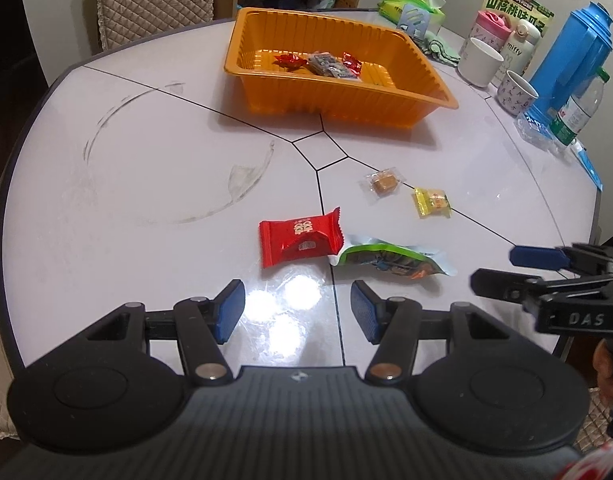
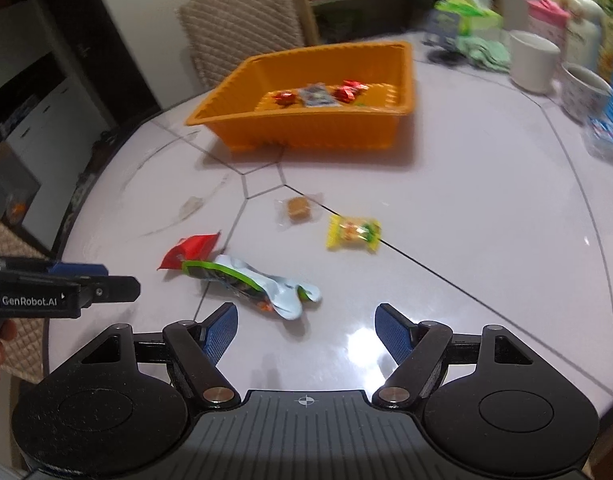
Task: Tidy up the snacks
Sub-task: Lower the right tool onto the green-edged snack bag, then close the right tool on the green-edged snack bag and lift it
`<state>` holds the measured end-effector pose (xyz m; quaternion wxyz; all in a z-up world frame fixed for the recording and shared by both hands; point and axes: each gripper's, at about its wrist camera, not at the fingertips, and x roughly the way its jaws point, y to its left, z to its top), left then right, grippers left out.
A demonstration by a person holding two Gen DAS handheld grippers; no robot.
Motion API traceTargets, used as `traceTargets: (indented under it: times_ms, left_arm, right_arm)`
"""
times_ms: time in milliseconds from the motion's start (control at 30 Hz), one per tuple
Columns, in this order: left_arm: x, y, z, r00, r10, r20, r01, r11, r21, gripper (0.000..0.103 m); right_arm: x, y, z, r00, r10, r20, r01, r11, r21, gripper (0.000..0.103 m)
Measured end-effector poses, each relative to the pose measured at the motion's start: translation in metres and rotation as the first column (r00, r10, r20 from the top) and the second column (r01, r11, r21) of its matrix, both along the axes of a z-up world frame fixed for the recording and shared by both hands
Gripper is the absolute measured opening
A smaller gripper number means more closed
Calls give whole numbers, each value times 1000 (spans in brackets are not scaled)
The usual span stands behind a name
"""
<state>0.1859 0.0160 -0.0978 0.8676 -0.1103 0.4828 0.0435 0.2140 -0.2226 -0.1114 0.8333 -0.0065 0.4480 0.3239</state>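
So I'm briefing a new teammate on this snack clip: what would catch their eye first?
Probably the orange tray at the far middle of the white table, with a few wrapped sweets already inside. Next, four loose snacks nearer the camera: a red packet touching a green pouch, then a clear-wrapped brown candy and a yellow candy beyond. Both tongs, left and right, hang open and empty above them.
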Motion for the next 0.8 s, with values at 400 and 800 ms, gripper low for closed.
traceTargets:
  times_ms: [400, 800]
  left_arm:
    - [3, 16, -11, 999, 24, -22, -24, 1000, -14, 55]
    - [3, 26, -18, 999, 39, -38, -39, 999, -11, 55]
  right_arm:
    - [5, 48, -19, 975, 201, 94, -199, 979, -34, 61]
    - [2, 81, -45, 920, 349, 180, -318, 931, -182, 49]
